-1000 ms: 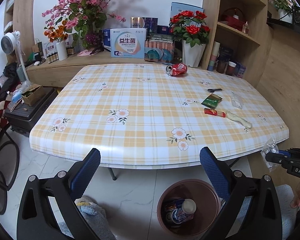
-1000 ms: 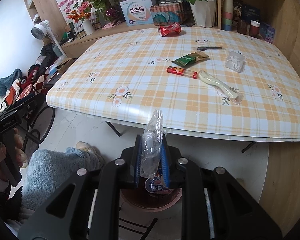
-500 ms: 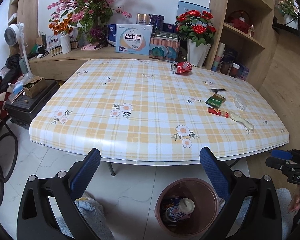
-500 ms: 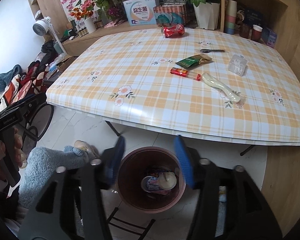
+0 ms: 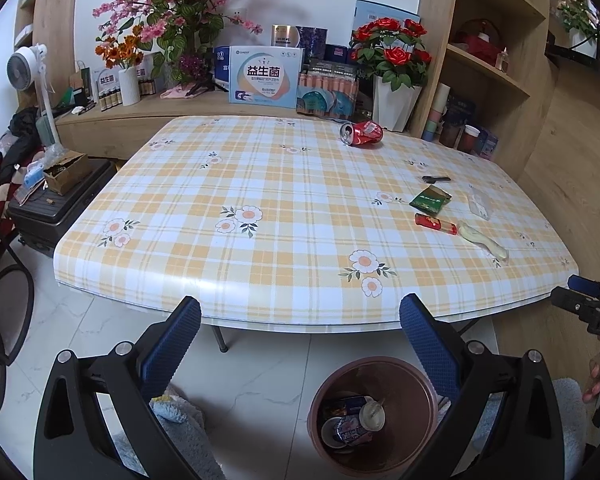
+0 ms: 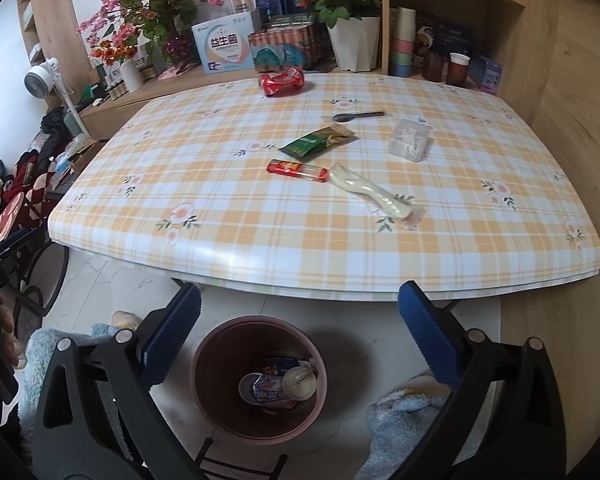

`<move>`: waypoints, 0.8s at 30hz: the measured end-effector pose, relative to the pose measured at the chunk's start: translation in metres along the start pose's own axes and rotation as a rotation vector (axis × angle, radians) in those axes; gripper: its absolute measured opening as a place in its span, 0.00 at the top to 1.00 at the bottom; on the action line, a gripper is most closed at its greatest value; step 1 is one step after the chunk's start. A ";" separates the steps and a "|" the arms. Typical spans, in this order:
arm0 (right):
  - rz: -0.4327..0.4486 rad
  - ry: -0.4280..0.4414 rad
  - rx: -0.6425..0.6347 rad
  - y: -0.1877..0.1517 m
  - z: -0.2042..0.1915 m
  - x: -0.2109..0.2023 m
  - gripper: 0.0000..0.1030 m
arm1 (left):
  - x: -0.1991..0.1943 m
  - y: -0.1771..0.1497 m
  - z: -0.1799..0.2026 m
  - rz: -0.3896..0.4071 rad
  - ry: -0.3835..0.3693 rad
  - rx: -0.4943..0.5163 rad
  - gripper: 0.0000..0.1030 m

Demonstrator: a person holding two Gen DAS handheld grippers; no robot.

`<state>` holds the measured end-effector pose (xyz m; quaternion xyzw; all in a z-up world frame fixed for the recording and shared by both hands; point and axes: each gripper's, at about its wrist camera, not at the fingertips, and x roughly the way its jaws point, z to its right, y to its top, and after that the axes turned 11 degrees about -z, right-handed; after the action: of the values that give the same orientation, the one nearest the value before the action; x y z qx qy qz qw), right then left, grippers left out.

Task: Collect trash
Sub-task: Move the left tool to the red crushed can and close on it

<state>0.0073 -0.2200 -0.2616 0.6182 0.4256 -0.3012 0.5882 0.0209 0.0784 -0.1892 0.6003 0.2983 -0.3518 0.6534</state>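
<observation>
A brown trash bin (image 6: 204, 364) stands on the floor below the table's near edge, with wrappers and a cup inside; it also shows in the left wrist view (image 5: 424, 376). My right gripper (image 6: 298, 312) is open and empty above the bin. My left gripper (image 5: 300, 326) is open and empty, left of the bin. On the checked table (image 6: 260, 216) lie a crushed red can (image 6: 282, 81), a green packet (image 6: 318, 142), a red tube (image 6: 298, 169), a wrapped white utensil (image 6: 370, 190), a clear plastic box (image 6: 410, 144) and a black spoon (image 6: 358, 115).
A shelf unit (image 6: 452, 32) with cups stands behind the table at the right. Flower vases and boxes (image 5: 266, 74) line the counter behind. A dark suitcase (image 5: 60, 204) and a fan (image 5: 28, 76) stand at the left. Blue slippers (image 6: 400, 420) are by the bin.
My right gripper opened and let go of the clear plastic wrapper over the bin. Both views have moved slightly closer to the table.
</observation>
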 end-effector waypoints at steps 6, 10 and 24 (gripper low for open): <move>-0.008 -0.011 0.004 0.011 0.020 0.011 0.06 | 0.015 0.010 0.010 -0.018 -0.004 0.020 0.06; -0.029 -0.029 -0.015 0.021 0.031 0.027 0.06 | 0.031 0.022 0.018 -0.034 -0.004 0.051 0.06; -0.040 -0.041 0.015 0.111 0.094 0.089 0.06 | 0.138 0.197 0.055 -0.062 -0.203 0.058 0.06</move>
<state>0.1575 -0.2912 -0.2985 0.6076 0.4234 -0.3290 0.5859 0.2592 0.0159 -0.1826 0.5706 0.2387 -0.4393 0.6515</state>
